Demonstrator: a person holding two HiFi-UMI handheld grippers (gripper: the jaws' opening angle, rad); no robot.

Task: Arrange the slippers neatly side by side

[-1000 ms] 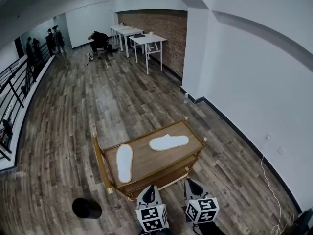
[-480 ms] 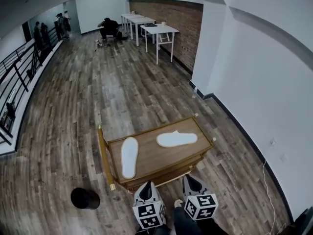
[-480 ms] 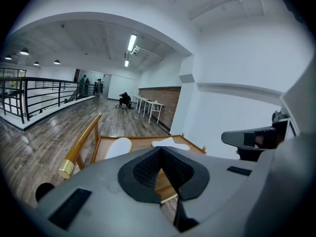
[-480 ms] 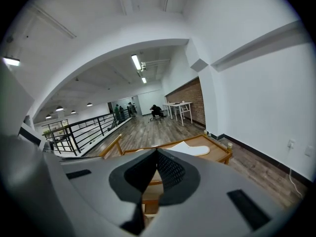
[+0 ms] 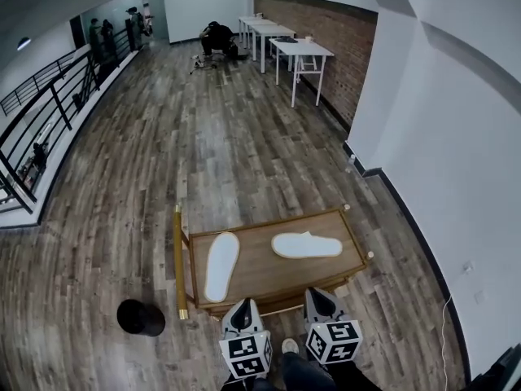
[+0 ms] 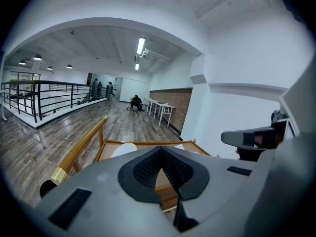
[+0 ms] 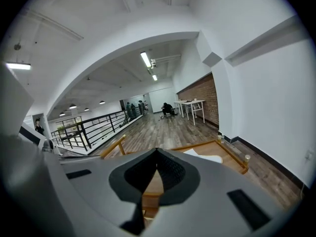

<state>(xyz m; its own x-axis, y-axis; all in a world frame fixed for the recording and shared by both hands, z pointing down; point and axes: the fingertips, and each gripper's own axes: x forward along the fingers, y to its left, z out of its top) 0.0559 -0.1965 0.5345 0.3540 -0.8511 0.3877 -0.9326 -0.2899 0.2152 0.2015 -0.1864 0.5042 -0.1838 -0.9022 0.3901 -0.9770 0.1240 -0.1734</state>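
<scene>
On the wooden desk (image 5: 262, 274), the left slipper (image 5: 221, 265) and the right slipper (image 5: 307, 245) lie well apart, roughly at right angles.
Head view: left claw (image 5: 242, 312) and right claw (image 5: 321, 301) hover at the desk's near edge. Left gripper view: the left claw (image 6: 159, 152) is clenched and empty, with the desk ahead. Right gripper view: the right claw (image 7: 157, 154) is clenched too, holding nothing.

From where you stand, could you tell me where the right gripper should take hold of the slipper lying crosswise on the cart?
Probably its near long edge, around mid-length, approached from the near side: the crosswise slipper lies flat, broadside to the right gripper, whose shut jaws must open first.
</scene>
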